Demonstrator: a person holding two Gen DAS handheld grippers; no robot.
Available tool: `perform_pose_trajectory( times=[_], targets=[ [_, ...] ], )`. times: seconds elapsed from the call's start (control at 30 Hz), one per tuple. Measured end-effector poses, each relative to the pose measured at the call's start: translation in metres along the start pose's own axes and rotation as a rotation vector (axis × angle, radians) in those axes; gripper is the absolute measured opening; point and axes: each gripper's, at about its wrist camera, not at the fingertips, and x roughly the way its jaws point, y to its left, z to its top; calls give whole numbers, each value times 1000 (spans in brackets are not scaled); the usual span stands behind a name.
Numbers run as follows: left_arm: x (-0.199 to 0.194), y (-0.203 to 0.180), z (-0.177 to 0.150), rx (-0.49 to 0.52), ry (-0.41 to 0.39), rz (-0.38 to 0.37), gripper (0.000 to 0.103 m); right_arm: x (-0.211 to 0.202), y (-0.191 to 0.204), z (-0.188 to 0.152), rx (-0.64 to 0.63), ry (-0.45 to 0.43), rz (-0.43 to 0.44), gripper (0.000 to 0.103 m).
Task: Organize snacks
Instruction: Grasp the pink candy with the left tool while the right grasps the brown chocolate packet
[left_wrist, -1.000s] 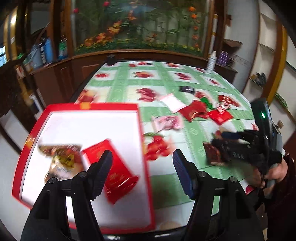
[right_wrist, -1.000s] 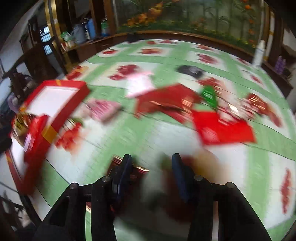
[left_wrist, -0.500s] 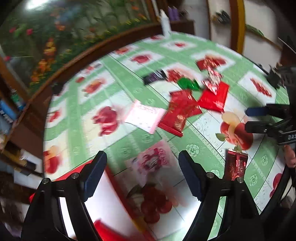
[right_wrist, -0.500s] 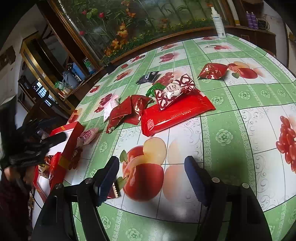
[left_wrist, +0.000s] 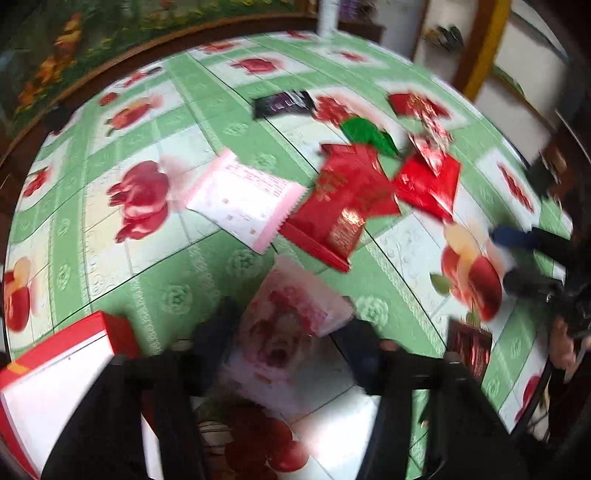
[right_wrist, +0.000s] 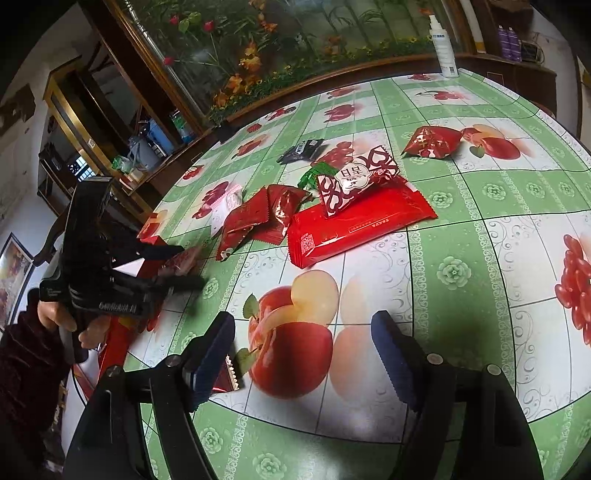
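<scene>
On the surface (right_wrist: 461, 206): nine loose snack packets are counted — one pink, one pale pink-and-white, two dark red, one large red, one red-and-white, one green, one black, one red foil.
Tray: one red-rimmed tray (left_wrist: 66, 343) is seen at the near left edge.
Bottle: one white spray bottle (right_wrist: 443, 48) is stood at the far edge.
Open room: the near right part of the cloth is left bare; the packets are bunched toward the middle.
Left gripper (left_wrist: 288, 343): the fingers are closing, with the pink packet (left_wrist: 291, 332) between them; contact is blurred and cannot be told.
Right gripper (right_wrist: 303, 350): the fingers are held apart and opening, over a printed apple, nothing between them.
Small dark red packet (right_wrist: 225, 380): it is lain just beside the right gripper's left finger.
</scene>
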Motion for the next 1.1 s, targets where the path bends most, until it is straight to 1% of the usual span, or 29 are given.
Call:
perform_pose_trajectory(
  times=[0.03, 0.1, 0.2, 0.23, 0.33, 0.43, 0.47, 0.53, 0.57, 0.6, 0.7, 0.83, 0.9, 0.93, 0.97, 1.03, 1.07, 1.1],
  targets=[
    [-1, -2, -1, -7, -4, 9, 41, 0, 0, 0, 1, 0, -1, 78],
    [-5, -5, -6, -43, -13, -1, 34, 0, 0, 0, 1, 0, -2, 78],
    [-13, -8, -16, -102, -22, -44, 30, 0, 0, 0, -1, 0, -6, 78],
    [-14, -8, -17, -124, -23, -48, 25, 0, 0, 0, -3, 1, -8, 78],
    [-24, -12, -36, -216, -29, -47, 24, 1, 5, 0, -17, 7, -28, 79],
    [-37, -18, -60, -285, -33, -44, 24, 0, 14, -3, -33, 16, -78, 79],
    [-40, -19, -66, -301, -34, -51, 24, -3, 17, -4, -32, 16, -69, 79],
    [-48, -19, -81, -343, -42, -75, 24, -12, 24, -8, -4, 13, 3, 79],
    [-52, -20, -90, -368, -48, -85, 24, -16, 31, -12, 7, 26, 34, 79],
    [-54, -21, -95, -380, -52, -86, 24, -18, 39, -17, 4, 47, 43, 79],
    [-60, -24, -107, -390, -73, -93, 24, -17, 65, -32, -19, 124, -9, 79],
    [-60, -25, -109, -391, -81, -112, 24, -4, 89, -43, 2, 217, 22, 78],
    [-61, -24, -111, -392, -84, -117, 24, 7, 93, -42, 19, 226, 5, 77],
    [-61, -24, -112, -392, -85, -121, 24, 11, 93, -39, 22, 209, -13, 77],
    [-61, -23, -112, -391, -86, -126, 24, 13, 93, -36, 15, 196, -37, 73],
    [-61, -24, -112, -390, -88, -127, 25, 18, 91, -28, -24, 179, -113, 51],
    [-61, -24, -112, -390, -88, -128, 25, 20, 88, -24, -50, 167, -167, 30],
    [-61, -24, -113, -388, -90, -129, 25, 21, 85, -19, -54, 157, -176, 27]
  ],
)
